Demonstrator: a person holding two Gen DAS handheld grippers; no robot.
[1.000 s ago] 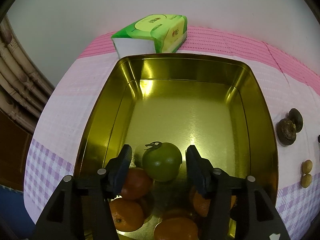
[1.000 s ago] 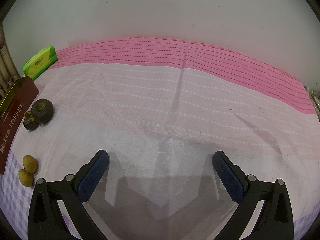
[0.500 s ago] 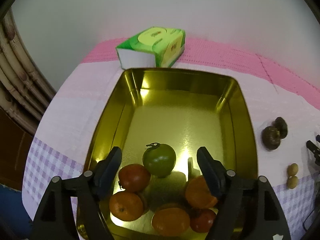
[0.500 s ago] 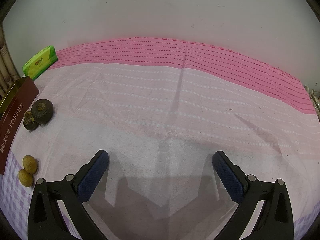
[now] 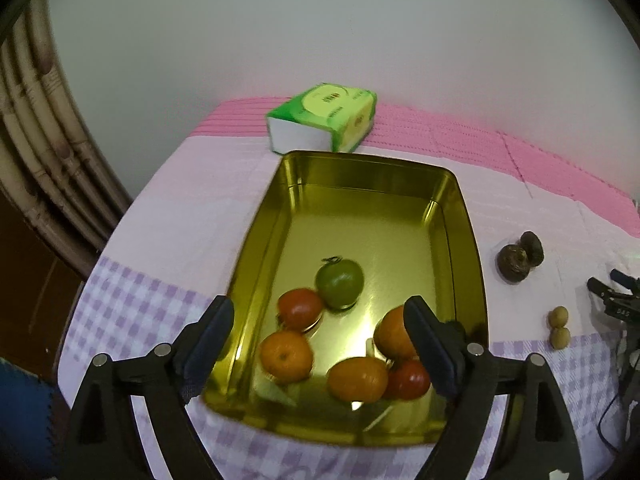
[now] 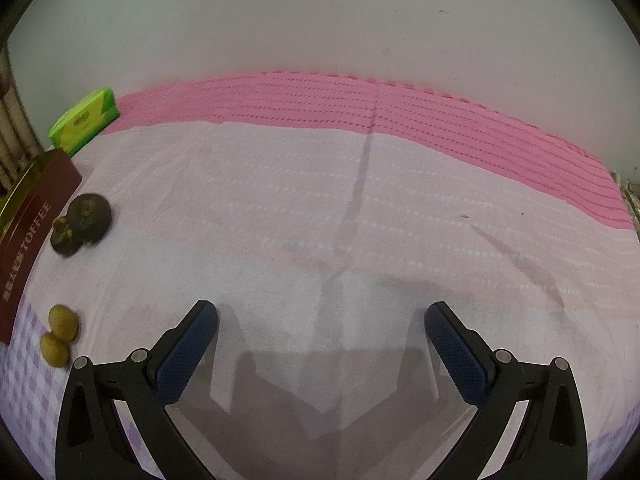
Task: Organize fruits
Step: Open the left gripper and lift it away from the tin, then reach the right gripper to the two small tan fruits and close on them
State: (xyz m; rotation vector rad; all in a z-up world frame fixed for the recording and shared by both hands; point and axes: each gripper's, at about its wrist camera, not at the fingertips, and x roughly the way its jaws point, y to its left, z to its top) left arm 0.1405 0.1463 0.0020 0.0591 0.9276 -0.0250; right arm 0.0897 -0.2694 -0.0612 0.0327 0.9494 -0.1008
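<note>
Your left gripper hides part of the shiny gold rectangular metal tin: its right finger covers the edge of one orange at the tin's right side, and the near rim is cut by both black arms. Its jaws are opening, with nothing pressed between the dark blue textured pads. Inside the tin the smooth round green tomato lies free, touching a red tomato; three oranges and a second red one crowd the near end, slightly blurred. Your right gripper stands wide over the bare pink woven tablecloth, holding nothing. At that view's left edge the tin is mostly cut off, showing only a maroon side lettered TOFFEE. Beside it lie two dark wrinkled round fruits and two small tan round fruits, each pair touching. A glossy green tissue pack sits just behind the tin.
</note>
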